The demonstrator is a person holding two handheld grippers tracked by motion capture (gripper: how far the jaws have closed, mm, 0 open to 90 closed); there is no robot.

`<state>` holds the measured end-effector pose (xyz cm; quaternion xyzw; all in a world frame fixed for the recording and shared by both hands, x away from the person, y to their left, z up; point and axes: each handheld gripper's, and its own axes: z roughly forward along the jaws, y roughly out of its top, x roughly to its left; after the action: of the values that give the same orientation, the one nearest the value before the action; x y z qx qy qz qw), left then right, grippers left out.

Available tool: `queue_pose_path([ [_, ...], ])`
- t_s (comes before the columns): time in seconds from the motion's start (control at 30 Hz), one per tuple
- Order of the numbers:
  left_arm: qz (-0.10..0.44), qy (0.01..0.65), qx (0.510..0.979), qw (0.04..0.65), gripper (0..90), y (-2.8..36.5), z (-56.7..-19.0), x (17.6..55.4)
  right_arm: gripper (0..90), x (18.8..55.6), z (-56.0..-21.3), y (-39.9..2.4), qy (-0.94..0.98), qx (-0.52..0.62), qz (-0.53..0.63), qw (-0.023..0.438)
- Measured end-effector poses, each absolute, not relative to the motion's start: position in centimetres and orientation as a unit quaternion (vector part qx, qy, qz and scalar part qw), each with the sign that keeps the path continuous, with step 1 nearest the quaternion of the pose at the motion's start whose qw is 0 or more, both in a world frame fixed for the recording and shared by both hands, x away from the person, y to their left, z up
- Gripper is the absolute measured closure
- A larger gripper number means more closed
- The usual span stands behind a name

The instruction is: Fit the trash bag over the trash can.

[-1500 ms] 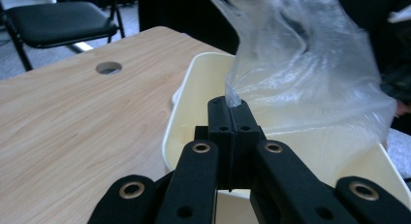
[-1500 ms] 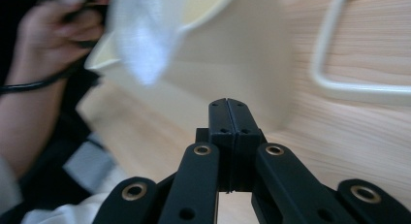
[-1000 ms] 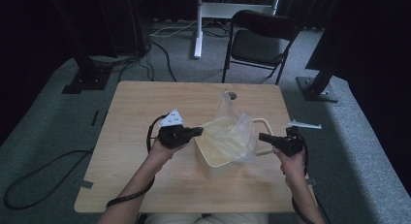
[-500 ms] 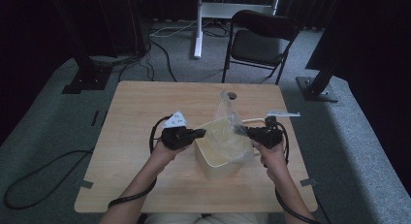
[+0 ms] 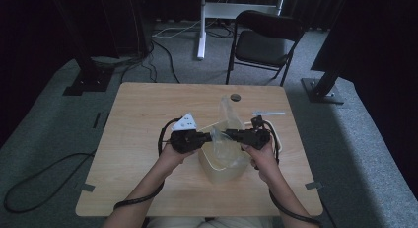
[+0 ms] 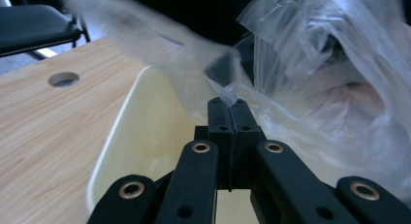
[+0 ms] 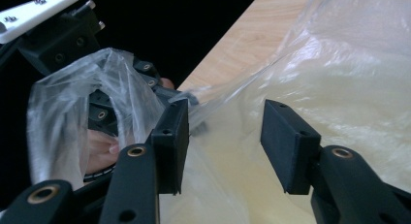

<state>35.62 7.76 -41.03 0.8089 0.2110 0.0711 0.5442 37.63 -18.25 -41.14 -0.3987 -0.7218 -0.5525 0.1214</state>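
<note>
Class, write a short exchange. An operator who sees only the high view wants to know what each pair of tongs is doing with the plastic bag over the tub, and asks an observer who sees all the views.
Operator: From above, I can't tell whether the left tongs grip the bag. Do they?
Observer: Yes. In the left gripper view, the left tongs are shut on a fold of the clear bag, above the cream tub.
Operator: And the right tongs?
Observer: In the right gripper view, the right tongs have just been opening. Their jaws stand apart, with bag film in the gap but not pinched.
</note>
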Motion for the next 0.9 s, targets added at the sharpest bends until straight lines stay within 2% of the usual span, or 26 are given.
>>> queue_pose_path([
  [0.03,0.076,0.212,0.810,0.541,90.0,7.6,-41.0,35.6,56.2,37.6,-41.2,-18.1,-0.723,-0.395,-0.553,0.125],
  [0.13,0.069,0.217,0.808,0.544,90.0,7.7,-41.2,35.7,71.2,37.5,-41.3,-17.9,-0.721,-0.382,-0.561,0.138],
  [0.23,0.077,0.220,0.808,0.541,90.0,7.8,-41.4,35.7,88.0,37.4,-41.3,-17.9,-0.730,-0.381,-0.554,0.125],
  [0.27,0.079,0.219,0.809,0.540,90.0,7.9,-41.4,35.6,89.6,37.3,-41.4,-18.0,-0.733,-0.382,-0.552,0.115],
  [0.63,0.103,0.243,0.805,0.531,90.0,11.2,-41.6,35.3,90.0,36.6,-40.6,-22.3,-0.732,-0.424,-0.533,0.020],
  [0.9,0.108,0.264,0.807,0.518,90.0,13.1,-42.3,35.5,90.0,36.7,-41.0,-25.7,-0.718,-0.465,-0.518,-0.019],
])
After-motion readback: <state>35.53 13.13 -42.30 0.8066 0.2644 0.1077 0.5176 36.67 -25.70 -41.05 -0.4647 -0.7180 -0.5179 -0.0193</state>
